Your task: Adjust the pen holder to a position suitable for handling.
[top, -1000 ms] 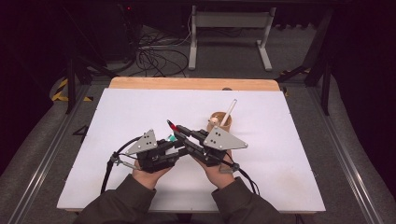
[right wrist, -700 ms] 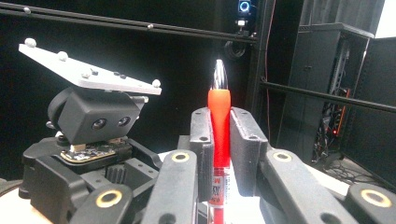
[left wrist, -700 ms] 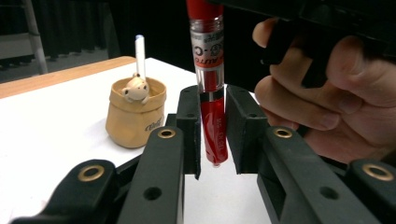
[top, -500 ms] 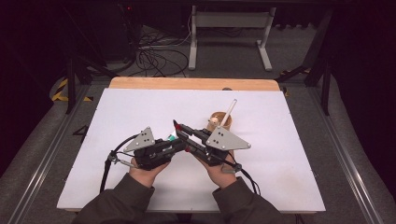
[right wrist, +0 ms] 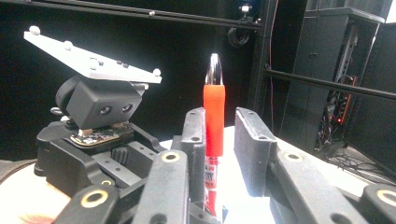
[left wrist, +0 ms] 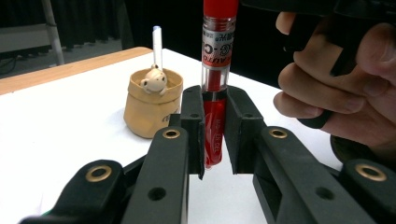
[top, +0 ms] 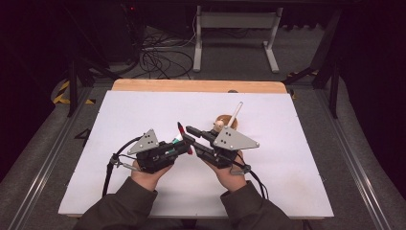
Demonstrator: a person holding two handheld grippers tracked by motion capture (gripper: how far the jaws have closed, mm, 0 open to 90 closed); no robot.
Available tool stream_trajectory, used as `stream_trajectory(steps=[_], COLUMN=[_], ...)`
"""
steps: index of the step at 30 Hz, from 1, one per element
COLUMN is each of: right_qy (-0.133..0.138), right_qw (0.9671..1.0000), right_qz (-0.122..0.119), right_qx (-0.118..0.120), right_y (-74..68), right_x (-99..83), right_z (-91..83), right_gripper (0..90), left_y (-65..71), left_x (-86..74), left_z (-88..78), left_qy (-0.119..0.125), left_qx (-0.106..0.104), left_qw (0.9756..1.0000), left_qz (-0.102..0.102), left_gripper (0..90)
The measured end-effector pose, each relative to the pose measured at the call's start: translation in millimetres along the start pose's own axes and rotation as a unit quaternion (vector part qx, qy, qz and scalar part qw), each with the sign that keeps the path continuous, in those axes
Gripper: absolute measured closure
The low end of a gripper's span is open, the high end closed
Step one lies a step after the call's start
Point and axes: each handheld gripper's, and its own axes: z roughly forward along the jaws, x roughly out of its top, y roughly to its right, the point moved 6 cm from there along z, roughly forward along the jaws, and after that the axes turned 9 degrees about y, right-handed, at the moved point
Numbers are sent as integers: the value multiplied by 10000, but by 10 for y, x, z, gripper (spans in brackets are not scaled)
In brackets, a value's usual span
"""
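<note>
A red pen (left wrist: pixel 215 46) stands upright, and my left gripper (left wrist: pixel 215 100) is shut on its lower barrel. In the right gripper view the same red pen (right wrist: pixel 214 107) rises between the jaws of my right gripper (right wrist: pixel 223 121). Those jaws have just been opening. The pen rests against one pad, with a gap to the other. From above, the left gripper (top: pixel 184 146) and right gripper (top: pixel 189 132) meet tip to tip over the white table (top: pixel 143 110), with the red pen (top: pixel 181 128) between them. A tan cup (top: pixel 222 120) with a bear figure holds a white pen (top: pixel 235 112) just beyond.
The tan cup (left wrist: pixel 149 112) stands close behind the jaws. The person's right hand (left wrist: pixel 336 93) is beside the pen. Behind the table's wooden far edge (top: pixel 191 85) the floor carries cables and a metal stand (top: pixel 234 28). Cables trail from both grippers toward the front edge.
Both hands keep their places. The pen's tip has shifted slightly to the right between the grippers.
</note>
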Motion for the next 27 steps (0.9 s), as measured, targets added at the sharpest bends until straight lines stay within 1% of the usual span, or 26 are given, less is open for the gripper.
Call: stream_trajectory(steps=[5, 8, 12, 19, 20, 21, 27], right_qy=[-26, -47, -101, -178, -197, -210, -276], right_qw=[10000, 10000, 9999, 9995, 9994, 9993, 9988], right_qz=[43, 63, 68, 195, 209, 228, 292], right_qx=[3, -23, -49, -164, -182, -188, -283], right_y=[8, 26, 56, 160, 178, 187, 266], right_x=[-1, 4, 9, 18, 17, 16, 0], right_z=[-8, -26, -60, -156, -174, -184, -260], right_gripper=[725, 694, 676, 628, 622, 614, 558], left_y=[-26, -39, -57, -72, -78, -73, -78], left_x=[-3, 3, 12, 44, 51, 58, 94], left_z=[10, 8, 4, 13, 13, 18, 29], left_qy=[-52, -54, -87, -89, -87, -68, -64], left_qx=[80, 132, 207, 256, 271, 271, 291], left_qw=[9999, 9999, 9996, 9993, 9992, 9992, 9990], left_qz=[34, 51, 159, 240, 288, 274, 341], left_gripper=[793, 793, 793, 793, 793, 794, 793])
